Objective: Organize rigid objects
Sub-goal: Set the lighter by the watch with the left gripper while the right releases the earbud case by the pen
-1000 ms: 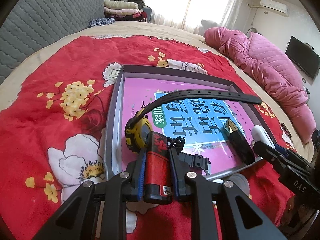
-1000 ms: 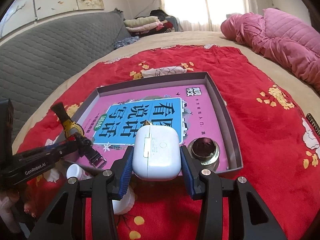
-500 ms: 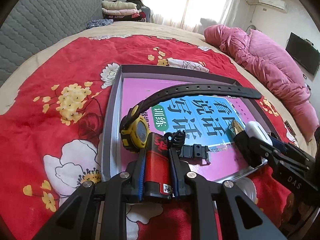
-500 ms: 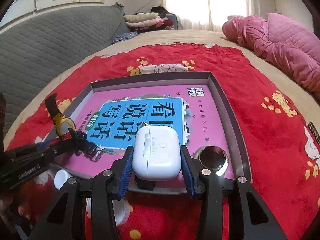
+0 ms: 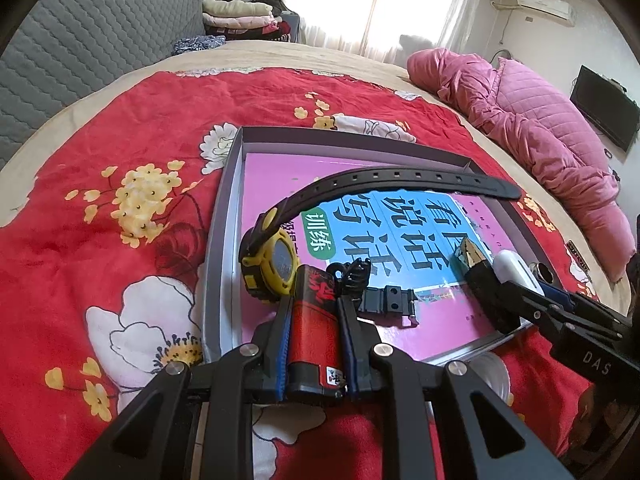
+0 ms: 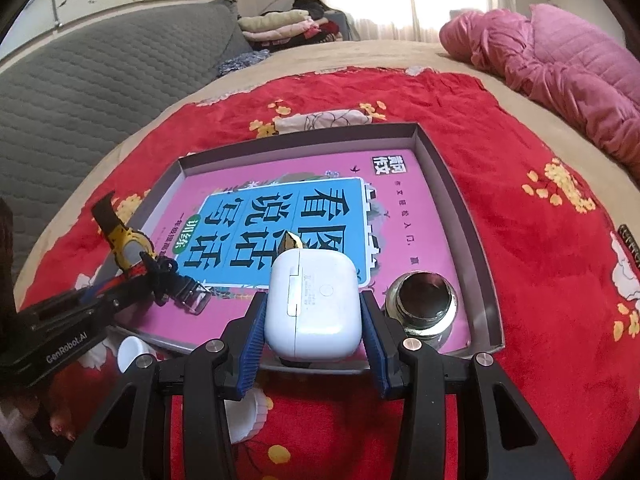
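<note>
A: Over the tray's point(image 6: 486, 256) near edge, what is sitting in each gripper?

B: Left gripper point(image 5: 314, 322) is clamping a red lighter point(image 5: 313, 332), watch point(image 5: 276, 264) dangling beside it. Right gripper point(image 6: 312, 316) is squeezing a white earbud case point(image 6: 314, 304). Both are hovering above the pink book point(image 6: 320, 200).

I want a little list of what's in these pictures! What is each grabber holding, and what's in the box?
left gripper: shut on a red and black lighter
right gripper: shut on a white earbud case
box: shallow grey tray on a red flowered blanket
inside the box: a pink book, a yellow watch with black strap, a round metal lid
beside the box: a white cap
</note>
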Available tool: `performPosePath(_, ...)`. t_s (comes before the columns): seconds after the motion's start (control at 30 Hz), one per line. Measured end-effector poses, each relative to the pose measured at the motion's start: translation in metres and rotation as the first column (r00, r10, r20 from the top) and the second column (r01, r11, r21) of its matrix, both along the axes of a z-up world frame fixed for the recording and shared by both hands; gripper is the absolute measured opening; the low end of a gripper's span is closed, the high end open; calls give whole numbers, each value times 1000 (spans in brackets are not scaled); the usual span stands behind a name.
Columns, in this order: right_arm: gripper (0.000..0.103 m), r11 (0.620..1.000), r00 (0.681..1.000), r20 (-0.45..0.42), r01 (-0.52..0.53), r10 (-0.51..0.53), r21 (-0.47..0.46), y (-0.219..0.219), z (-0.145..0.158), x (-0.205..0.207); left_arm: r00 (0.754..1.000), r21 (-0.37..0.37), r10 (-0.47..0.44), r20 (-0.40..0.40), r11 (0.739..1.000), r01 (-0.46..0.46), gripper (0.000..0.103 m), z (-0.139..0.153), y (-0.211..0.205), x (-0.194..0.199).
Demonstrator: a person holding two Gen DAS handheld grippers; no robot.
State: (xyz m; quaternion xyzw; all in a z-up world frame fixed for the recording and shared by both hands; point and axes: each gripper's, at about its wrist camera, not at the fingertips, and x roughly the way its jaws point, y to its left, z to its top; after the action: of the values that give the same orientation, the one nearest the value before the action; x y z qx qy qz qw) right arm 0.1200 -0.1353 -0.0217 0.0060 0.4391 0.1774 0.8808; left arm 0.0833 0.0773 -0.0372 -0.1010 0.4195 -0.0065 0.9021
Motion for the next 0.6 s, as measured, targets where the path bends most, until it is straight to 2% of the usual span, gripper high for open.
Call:
performPosePath(0.2, 46, 999, 1000, -21, -11, 10, -43, 5, -1, 2, 1000, 7, -5, -6, 1000, 5, 22, 0, -2, 0)
performPosePath(0.6, 47, 997, 1000, -20, -15, 14, -71, 8, -1, 4, 1000, 4, -5, -8, 1000, 5, 22, 0, -3, -2)
